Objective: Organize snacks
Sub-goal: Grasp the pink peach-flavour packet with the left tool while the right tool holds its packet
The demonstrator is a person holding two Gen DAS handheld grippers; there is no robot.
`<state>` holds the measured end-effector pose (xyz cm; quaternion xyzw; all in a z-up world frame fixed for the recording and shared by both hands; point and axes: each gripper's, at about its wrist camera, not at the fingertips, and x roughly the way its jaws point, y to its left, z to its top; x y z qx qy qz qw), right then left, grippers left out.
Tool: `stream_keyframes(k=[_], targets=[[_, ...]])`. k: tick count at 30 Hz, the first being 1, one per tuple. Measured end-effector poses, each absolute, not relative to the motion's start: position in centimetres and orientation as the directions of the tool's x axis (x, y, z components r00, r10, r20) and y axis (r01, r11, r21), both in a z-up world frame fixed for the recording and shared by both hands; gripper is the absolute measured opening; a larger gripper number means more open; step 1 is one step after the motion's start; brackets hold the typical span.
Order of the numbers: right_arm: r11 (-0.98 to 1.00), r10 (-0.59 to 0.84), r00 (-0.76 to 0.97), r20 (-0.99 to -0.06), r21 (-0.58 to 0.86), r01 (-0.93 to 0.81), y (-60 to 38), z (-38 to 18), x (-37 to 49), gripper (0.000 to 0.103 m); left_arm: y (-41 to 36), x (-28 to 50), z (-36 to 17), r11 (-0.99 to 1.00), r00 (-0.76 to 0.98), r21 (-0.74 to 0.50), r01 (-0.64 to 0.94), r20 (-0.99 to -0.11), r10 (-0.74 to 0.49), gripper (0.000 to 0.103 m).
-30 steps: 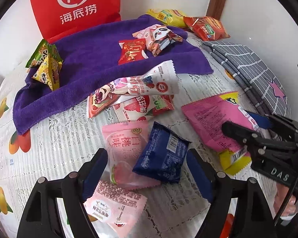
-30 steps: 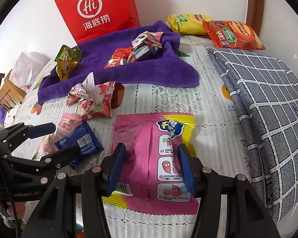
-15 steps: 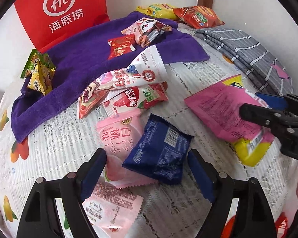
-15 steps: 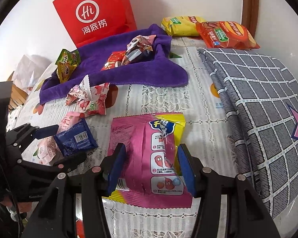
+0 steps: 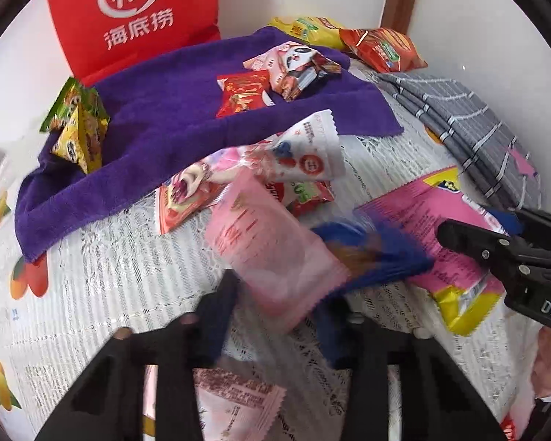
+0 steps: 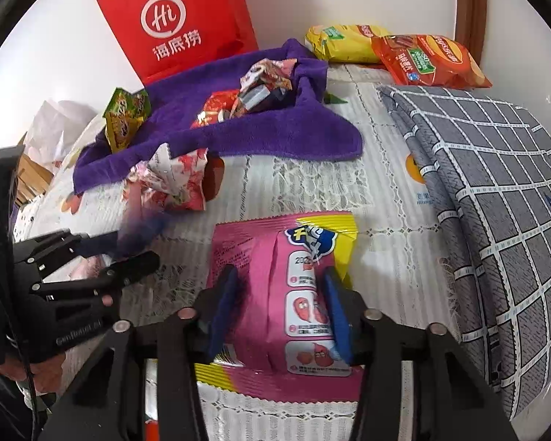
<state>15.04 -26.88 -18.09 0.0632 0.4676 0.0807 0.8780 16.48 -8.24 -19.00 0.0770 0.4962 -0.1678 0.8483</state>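
Snacks scattered over the tablecloth [image 6: 385,191]; a few already on the purple towel [image 5: 158,125]. Left gripper [image 5: 275,316] jaws have just been closing, now clamped on the pale pink packet [image 5: 272,253] and the blue packet [image 5: 378,253] together, both blurred and lifted off the cloth. Right gripper [image 6: 279,312] jaws have just been closing, pads pressing the sides of the big pink-yellow bag [image 6: 297,283], which lies flat near the grey checked cloth [image 6: 496,191]. Step in hand: double pick-up; next likely carry to the towel or the red paper bag [image 6: 180,22]. Two packets in one pinch may slip; lift slow, keep squeeze.
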Motion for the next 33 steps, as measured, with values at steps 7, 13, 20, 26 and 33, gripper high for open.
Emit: stream_keyframes(k=[7,13,20,26,33], targets=[[0.983,0.181,0.558,-0.81,0.165,-0.08,-25.9,-17.3,14.2,0.037,-6.9,15.8,-17.9,0.935,0.447,-0.079,0.345,-0.863,-0.237,0.026],[0.984,0.168,0.583,-0.795,0.171,-0.05,-26.5,-16.0,13.1,0.037,-5.8,14.7,-16.8,0.945,0.478,-0.063,0.322,-0.85,-0.22,0.026],[0.986,0.151,0.626,-0.765,0.166,-0.035,-26.8,-13.9,11.9,0.037,-4.3,13.2,-15.0,0.944,0.512,-0.085,0.319,-0.822,-0.247,0.021],[0.985,0.16,0.636,-0.755,0.168,-0.048,-26.3,-13.3,11.4,0.037,-3.0,12.6,-14.6,0.958,0.516,-0.067,0.279,-0.831,-0.208,0.021],[0.984,0.167,0.63,-0.759,0.166,-0.061,-26.3,-13.6,11.7,0.037,-3.7,13.9,-15.2,0.966,0.523,-0.104,0.237,-0.824,-0.216,0.069]])
